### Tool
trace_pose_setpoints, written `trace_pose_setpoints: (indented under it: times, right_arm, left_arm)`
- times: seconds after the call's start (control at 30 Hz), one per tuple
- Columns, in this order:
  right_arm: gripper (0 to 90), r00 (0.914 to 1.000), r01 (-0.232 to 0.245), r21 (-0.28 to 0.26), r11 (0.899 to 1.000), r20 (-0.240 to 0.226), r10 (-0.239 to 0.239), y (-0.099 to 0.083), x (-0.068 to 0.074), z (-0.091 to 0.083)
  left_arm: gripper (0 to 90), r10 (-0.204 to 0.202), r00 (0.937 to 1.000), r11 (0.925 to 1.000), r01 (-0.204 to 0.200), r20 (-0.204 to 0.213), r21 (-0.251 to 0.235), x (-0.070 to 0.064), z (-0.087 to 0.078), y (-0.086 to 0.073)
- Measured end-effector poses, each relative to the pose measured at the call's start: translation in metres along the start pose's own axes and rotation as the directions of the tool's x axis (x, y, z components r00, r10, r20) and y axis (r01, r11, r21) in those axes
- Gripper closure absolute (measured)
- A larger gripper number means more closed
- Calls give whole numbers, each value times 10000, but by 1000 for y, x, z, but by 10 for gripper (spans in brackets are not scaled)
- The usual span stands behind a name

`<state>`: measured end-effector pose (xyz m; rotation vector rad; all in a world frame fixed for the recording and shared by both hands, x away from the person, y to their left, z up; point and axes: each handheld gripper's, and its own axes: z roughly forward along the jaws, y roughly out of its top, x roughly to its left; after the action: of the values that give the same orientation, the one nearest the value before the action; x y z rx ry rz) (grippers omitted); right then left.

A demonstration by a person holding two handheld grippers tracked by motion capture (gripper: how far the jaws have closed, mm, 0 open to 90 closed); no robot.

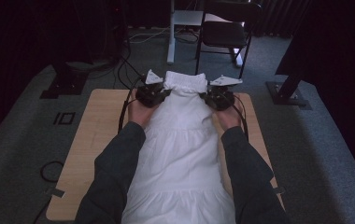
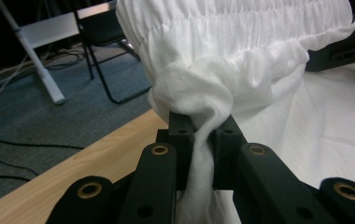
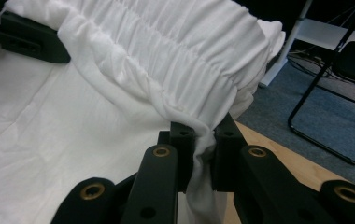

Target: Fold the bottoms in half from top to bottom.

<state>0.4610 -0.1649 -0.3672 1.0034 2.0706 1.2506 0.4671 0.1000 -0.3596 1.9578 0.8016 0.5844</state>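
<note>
A white tiered skirt lies lengthwise down the middle of the wooden table, its gathered waistband at the far end. My left gripper is shut on the waistband's left corner. In the left gripper view the white cloth bunches between the black jaws of that gripper. My right gripper is shut on the waistband's right corner, and the right gripper view has the elastic ruching pinched at the jaw tips of that gripper. The waistband looks slightly lifted between the two.
Behind the table a black folding chair and a white stand leg rest on grey carpet. Cables run across the floor at the far left. Dark stand bases flank the table's far corners.
</note>
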Motion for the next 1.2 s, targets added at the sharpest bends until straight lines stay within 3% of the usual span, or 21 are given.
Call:
trace_pose_setpoints:
  times: [0.2, 0.37, 0.47, 0.57, 0.67, 0.7, 0.73, 0.77, 0.8, 0.83, 0.87, 0.9, 0.93, 1.0, 1.03, 1.07, 1.1, 1.13, 1.17, 1.2]
  right_arm:
    - [815, 9995, 225, 252, 9994, -235, -219, -12, 11, -9]
    - [814, 9983, 127, 418, 9990, -570, -103, -27, 22, -20]
    - [811, 9966, 313, 528, 9981, -773, -271, -41, 34, -30]
    - [809, 9921, 606, 572, 9965, -1132, -538, -60, 52, -45]
    - [808, 9883, 631, 587, 9963, -1424, -542, -73, 63, -55]
    - [807, 9850, 742, 592, 9955, -1602, -639, -84, 73, -61]
    - [807, 9850, 742, 592, 9955, -1602, -639, -84, 73, -61]
    - [807, 9812, 886, 717, 9935, -1780, -746, -99, 83, -65]
    - [807, 9812, 886, 717, 9935, -1780, -746, -99, 83, -65]
    - [805, 9775, 898, 960, 9913, -1993, -693, -116, 93, -66]
    - [805, 9775, 898, 960, 9913, -1993, -693, -116, 93, -66]
    - [805, 9729, 1028, 1375, 9852, -2203, -707, -136, 103, -63]
    - [805, 9729, 1028, 1375, 9852, -2203, -707, -136, 103, -63]
    - [805, 9674, 1147, 1981, 9735, -2450, -641, -159, 114, -57]
    - [804, 9636, 1332, 2467, 9599, -2587, -672, -175, 121, -52]
    - [804, 9636, 1332, 2467, 9599, -2587, -672, -175, 121, -52]
    - [804, 9603, 1333, 2866, 9487, -2740, -521, -190, 126, -48]
    - [804, 9603, 1333, 2866, 9487, -2740, -521, -190, 126, -48]
    - [801, 9590, 1321, 3074, 9424, -2800, -431, -196, 128, -45]
    - [800, 9591, 1300, 3311, 9346, -2811, -338, -202, 129, -41]
  left_arm:
    - [818, 69, 9983, 9996, -86, 584, 284, -5, -8, -15]
    - [814, 337, 9953, 9989, -365, 912, 294, -19, -26, -31]
    - [810, 470, 9929, 9982, -508, 1095, 330, -30, -38, -44]
    - [807, 652, 9885, 9970, -702, 1367, 317, -49, -59, -67]
    - [804, 649, 9860, 9972, -696, 1535, 255, -58, -70, -80]
    - [800, 523, 9832, 9980, -575, 1749, 246, -68, -79, -97]
    - [799, 523, 9832, 9980, -575, 1749, 246, -68, -79, -97]
    - [798, 515, 9816, 9978, -583, 1837, 320, -73, -82, -107]
    - [798, 483, 9793, 9973, -583, 1965, 453, -78, -84, -117]
    - [795, 254, 9741, 9959, -441, 2248, 786, -86, -87, -139]
    - [795, 254, 9741, 9959, -441, 2248, 786, -86, -87, -139]
    - [795, -187, 9683, 9905, -160, 2489, 1365, -92, -85, -160]
    - [795, -187, 9683, 9905, -160, 2489, 1365, -92, -85, -160]
    - [795, -320, 9641, 9759, -268, 2635, 2167, -101, -80, -182]
    - [793, -399, 9593, 9589, -419, 2794, 2807, -110, -74, -201]
    - [792, -399, 9593, 9589, -419, 2794, 2807, -110, -74, -201]
    - [789, -500, 9573, 9512, -413, 2848, 3057, -113, -71, -210]
    - [789, -546, 9590, 9417, -430, 2779, 3336, -115, -68, -217]
    - [787, -446, 9659, 9297, -533, 2552, 3644, -117, -63, -223]
    - [785, -237, 9694, 9246, -717, 2442, 3740, -120, -59, -228]
